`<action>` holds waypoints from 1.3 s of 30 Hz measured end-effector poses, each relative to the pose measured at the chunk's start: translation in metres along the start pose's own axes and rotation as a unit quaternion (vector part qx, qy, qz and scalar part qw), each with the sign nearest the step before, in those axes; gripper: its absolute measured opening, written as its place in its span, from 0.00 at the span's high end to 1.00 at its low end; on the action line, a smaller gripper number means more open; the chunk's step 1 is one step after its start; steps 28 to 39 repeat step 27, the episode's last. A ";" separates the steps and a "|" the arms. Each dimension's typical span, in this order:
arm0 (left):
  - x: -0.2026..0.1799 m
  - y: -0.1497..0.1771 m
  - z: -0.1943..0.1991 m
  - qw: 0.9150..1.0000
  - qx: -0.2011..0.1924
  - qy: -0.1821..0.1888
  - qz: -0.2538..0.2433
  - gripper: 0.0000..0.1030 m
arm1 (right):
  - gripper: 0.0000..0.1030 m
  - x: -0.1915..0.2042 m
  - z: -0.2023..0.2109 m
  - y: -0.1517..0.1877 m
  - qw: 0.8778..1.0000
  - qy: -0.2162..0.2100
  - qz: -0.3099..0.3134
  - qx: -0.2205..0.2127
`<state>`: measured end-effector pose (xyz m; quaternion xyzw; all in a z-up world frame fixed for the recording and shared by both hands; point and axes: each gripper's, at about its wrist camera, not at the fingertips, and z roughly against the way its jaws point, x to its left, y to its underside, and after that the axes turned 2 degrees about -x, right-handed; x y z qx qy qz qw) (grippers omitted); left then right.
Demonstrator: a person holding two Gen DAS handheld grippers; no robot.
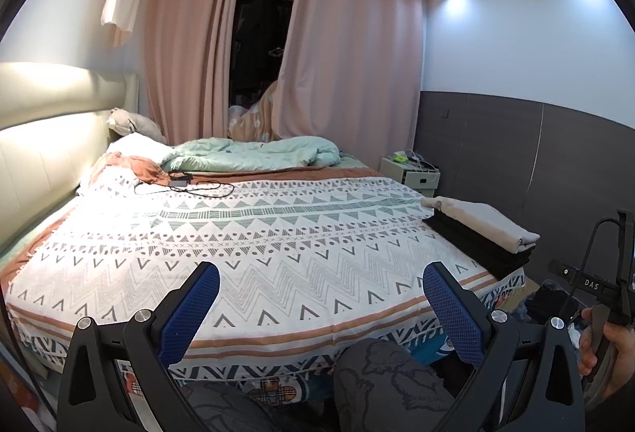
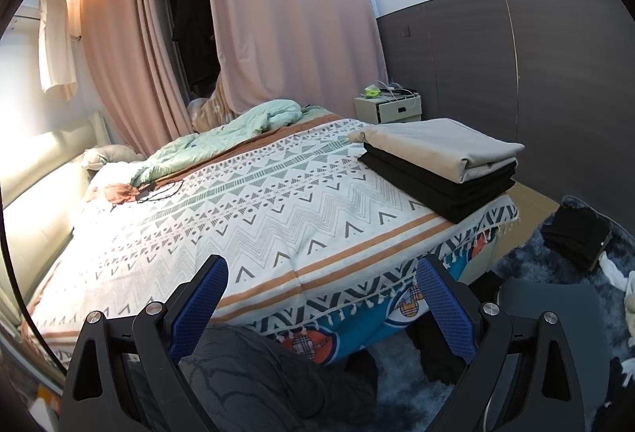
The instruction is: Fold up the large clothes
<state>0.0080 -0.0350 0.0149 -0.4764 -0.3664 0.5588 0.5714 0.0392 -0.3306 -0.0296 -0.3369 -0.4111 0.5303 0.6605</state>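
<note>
Left tongs (image 1: pixel 320 297) and right tongs (image 2: pixel 322 293) were held wide open, nothing gripped, above the bed's foot. Folded clothes (image 2: pixel 438 164), beige on black, were stacked at the patterned bedspread's (image 2: pixel 278 201) right corner.

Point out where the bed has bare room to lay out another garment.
Free: the patterned bedspread from the near edge to the black cable, left of the folded stack. Crowded: the far side under the green duvet, and the stack's corner.
</note>
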 end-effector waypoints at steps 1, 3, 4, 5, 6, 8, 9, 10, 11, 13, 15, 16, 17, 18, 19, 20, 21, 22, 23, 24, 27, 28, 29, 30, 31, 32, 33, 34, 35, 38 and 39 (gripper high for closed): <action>0.000 0.000 0.000 1.000 0.000 0.001 0.001 0.01 | 0.06 0.000 0.000 0.000 1.000 0.000 0.000 0.000; 0.001 0.001 0.001 1.000 -0.001 0.001 0.002 0.01 | 0.06 0.001 0.001 0.001 1.000 0.000 -0.001 0.000; 0.002 0.001 0.001 1.000 -0.002 0.001 0.003 0.01 | 0.06 0.001 0.001 0.001 1.000 0.000 -0.002 0.000; 0.002 0.001 0.001 1.000 -0.001 0.001 0.004 0.01 | 0.06 0.001 0.001 0.001 1.000 0.000 -0.002 0.000; 0.003 0.001 0.001 1.000 0.000 0.001 0.005 0.01 | 0.06 0.001 0.001 0.002 1.000 -0.001 -0.003 0.000; 0.004 0.001 0.000 1.000 0.002 0.001 0.005 0.01 | 0.06 0.002 0.000 0.002 1.000 -0.002 -0.002 0.002; 0.003 0.001 0.000 1.000 0.002 0.000 0.003 0.01 | 0.06 0.002 0.000 0.002 1.000 -0.003 -0.001 0.003; 0.003 0.002 0.001 1.000 0.001 -0.001 0.001 0.01 | 0.06 0.001 -0.001 0.001 1.000 -0.003 0.000 0.004; 0.002 0.002 0.002 1.000 -0.001 -0.002 0.000 0.00 | 0.06 0.001 -0.002 0.001 1.000 -0.003 -0.001 0.004; 0.001 0.002 0.002 1.000 -0.002 -0.002 -0.001 0.01 | 0.06 0.000 -0.002 0.000 1.000 -0.006 -0.003 0.005; 0.002 0.002 0.003 1.000 -0.002 -0.002 0.002 0.01 | 0.06 0.000 -0.003 0.000 1.000 -0.005 -0.001 0.006; 0.002 0.003 0.003 1.000 -0.003 -0.001 0.003 0.01 | 0.06 0.000 -0.002 0.001 1.000 -0.005 0.001 0.006; 0.002 0.003 0.004 1.000 -0.003 0.000 0.005 0.01 | 0.06 0.000 -0.002 0.001 1.000 -0.004 0.002 0.006; 0.003 0.004 0.004 1.000 -0.003 0.000 0.006 0.01 | 0.06 0.000 -0.002 0.001 1.000 -0.005 0.002 0.007; 0.003 0.004 0.005 1.000 -0.002 0.000 0.007 0.01 | 0.06 -0.001 -0.001 0.001 1.000 -0.005 0.003 0.006; 0.003 0.005 0.005 1.000 -0.003 -0.001 0.007 0.01 | 0.06 -0.001 -0.002 0.000 1.000 -0.005 0.003 0.006; 0.002 0.005 0.007 1.000 -0.003 0.000 0.007 0.01 | 0.06 -0.001 -0.001 0.000 1.000 -0.004 0.003 0.005; 0.002 0.005 0.008 1.000 -0.004 0.000 0.006 0.01 | 0.06 -0.002 0.000 0.000 1.000 -0.005 0.002 0.004; 0.001 0.005 0.009 1.000 -0.004 0.001 0.005 0.01 | 0.06 -0.002 0.002 0.000 1.000 -0.005 0.002 0.004; 0.001 0.005 0.010 1.000 -0.006 0.001 0.003 0.01 | 0.06 -0.003 0.003 0.000 1.000 -0.004 0.002 0.002; 0.000 0.003 0.012 1.000 -0.013 0.000 0.000 0.01 | 0.06 -0.004 0.006 -0.003 1.000 -0.002 -0.001 -0.003; 0.000 0.003 0.012 1.000 -0.013 0.000 0.000 0.01 | 0.06 -0.004 0.006 -0.003 1.000 -0.002 -0.001 -0.003; 0.000 0.003 0.012 1.000 -0.013 0.000 0.000 0.01 | 0.06 -0.004 0.006 -0.003 1.000 -0.002 -0.001 -0.003; 0.000 0.003 0.012 1.000 -0.013 0.000 0.000 0.01 | 0.06 -0.004 0.006 -0.003 1.000 -0.002 -0.001 -0.003; 0.000 0.003 0.012 1.000 -0.013 0.000 0.000 0.01 | 0.06 -0.004 0.006 -0.003 1.000 -0.002 -0.001 -0.003; 0.000 0.003 0.012 1.000 -0.013 0.000 0.000 0.01 | 0.06 -0.004 0.006 -0.003 1.000 -0.002 -0.001 -0.003; 0.000 0.003 0.012 1.000 -0.013 0.000 0.000 0.01 | 0.06 -0.004 0.006 -0.003 1.000 -0.002 -0.001 -0.003; 0.000 0.003 0.012 1.000 -0.013 0.000 0.000 0.01 | 0.06 -0.004 0.006 -0.003 1.000 -0.002 -0.001 -0.003; 0.000 0.003 0.012 1.000 -0.013 0.000 0.000 0.01 | 0.06 -0.004 0.006 -0.003 1.000 -0.002 -0.001 -0.003; 0.000 0.003 0.012 1.000 -0.013 0.000 0.000 0.01 | 0.06 -0.004 0.006 -0.003 1.000 -0.002 -0.001 -0.003; 0.000 0.003 0.012 1.000 -0.013 0.000 0.000 0.01 | 0.06 -0.004 0.006 -0.003 1.000 -0.002 -0.001 -0.003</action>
